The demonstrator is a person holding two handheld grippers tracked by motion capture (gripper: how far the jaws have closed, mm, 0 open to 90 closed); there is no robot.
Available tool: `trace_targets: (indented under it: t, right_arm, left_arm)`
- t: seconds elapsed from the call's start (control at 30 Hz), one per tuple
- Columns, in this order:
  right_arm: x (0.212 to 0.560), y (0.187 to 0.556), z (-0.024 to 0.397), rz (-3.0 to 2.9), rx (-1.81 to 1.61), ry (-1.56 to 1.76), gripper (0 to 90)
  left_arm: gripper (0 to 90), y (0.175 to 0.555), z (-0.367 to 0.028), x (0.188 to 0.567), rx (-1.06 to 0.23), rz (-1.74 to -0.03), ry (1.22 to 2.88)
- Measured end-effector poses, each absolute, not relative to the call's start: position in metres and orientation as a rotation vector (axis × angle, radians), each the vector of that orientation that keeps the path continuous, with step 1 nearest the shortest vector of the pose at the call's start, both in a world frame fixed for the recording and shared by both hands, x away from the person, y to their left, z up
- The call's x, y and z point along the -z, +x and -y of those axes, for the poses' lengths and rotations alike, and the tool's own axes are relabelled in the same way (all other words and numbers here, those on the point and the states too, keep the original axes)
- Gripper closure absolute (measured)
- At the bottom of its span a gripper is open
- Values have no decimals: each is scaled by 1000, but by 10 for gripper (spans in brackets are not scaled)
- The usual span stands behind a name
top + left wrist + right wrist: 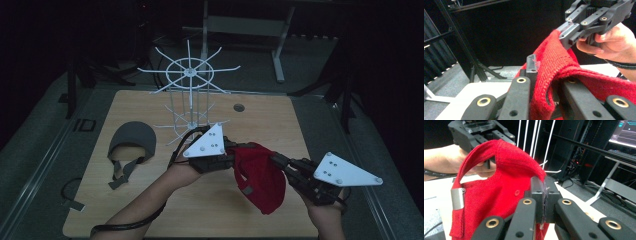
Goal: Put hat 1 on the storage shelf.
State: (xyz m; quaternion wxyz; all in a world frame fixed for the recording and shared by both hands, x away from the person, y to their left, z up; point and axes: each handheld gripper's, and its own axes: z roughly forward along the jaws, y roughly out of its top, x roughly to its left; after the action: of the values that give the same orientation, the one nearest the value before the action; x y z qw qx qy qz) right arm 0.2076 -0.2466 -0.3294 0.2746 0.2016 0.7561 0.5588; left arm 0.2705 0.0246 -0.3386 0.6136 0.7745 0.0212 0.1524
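A red knit cap [260, 175] hangs above the front of the wooden table [200, 210], stretched between my two grippers. My left gripper [231, 151] is shut on the cap's left rim; in the left gripper view the red cloth [556, 65] is bunched between its jaws. My right gripper [278, 161] is shut on the rim at the right, and its pads [537, 187] pinch the cap's edge [499, 182] tight. The back strap with a metal buckle [457, 198] dangles at the cap's near side.
A grey cap [132, 140] with loose straps lies on the table's left half. A white wire rack [190, 95] with radial arms stands at the table's back middle, just behind my left gripper. A round hole [239, 107] is in the tabletop near the back.
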Motion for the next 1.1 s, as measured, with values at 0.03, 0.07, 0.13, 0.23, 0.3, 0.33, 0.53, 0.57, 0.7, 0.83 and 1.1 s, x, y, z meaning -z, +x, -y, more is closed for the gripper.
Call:
trace_targets:
  t: [0.03, 0.07, 0.13, 0.23, 0.3, 0.33, 0.53, 0.57, 0.7, 0.83, 1.1]
  right_arm:
    - [329, 207, 246, -2027, -1499, 548, 891]
    - [328, 207, 247, -2024, -1494, 551, 891]
    - [326, 207, 248, -2007, -1500, 562, 891]
    - [324, 208, 252, -1993, -1505, 580, 891]
    - [323, 208, 253, -1988, -1499, 588, 891]
    - [322, 208, 253, -1988, -1498, 586, 890]
    - [322, 207, 253, -1983, -1492, 594, 890]
    - [322, 207, 253, -1986, -1490, 592, 890]
    - [322, 207, 252, -1991, -1490, 590, 890]
    - [322, 206, 252, -1992, -1502, 586, 890]
    - [319, 206, 258, -1980, -1516, 600, 890]
  left_arm:
    - [799, 271, -25, 338, -354, -55, 1788]
    - [778, 271, -26, 338, -349, -58, 1786]
    - [691, 271, -28, 338, -371, -81, 1787]
    - [573, 271, -31, 338, -382, -111, 1777]
    - [549, 270, -33, 338, -391, -119, 1776]
    - [539, 269, -34, 338, -399, -123, 1778]
    - [517, 263, -40, 340, -424, -135, 1779]
    - [516, 262, -42, 340, -425, -136, 1777]
    - [507, 259, -48, 341, -446, -147, 1771]
    - [506, 257, -57, 342, -465, -173, 1765]
    - [533, 258, -78, 343, -517, -293, 1706]
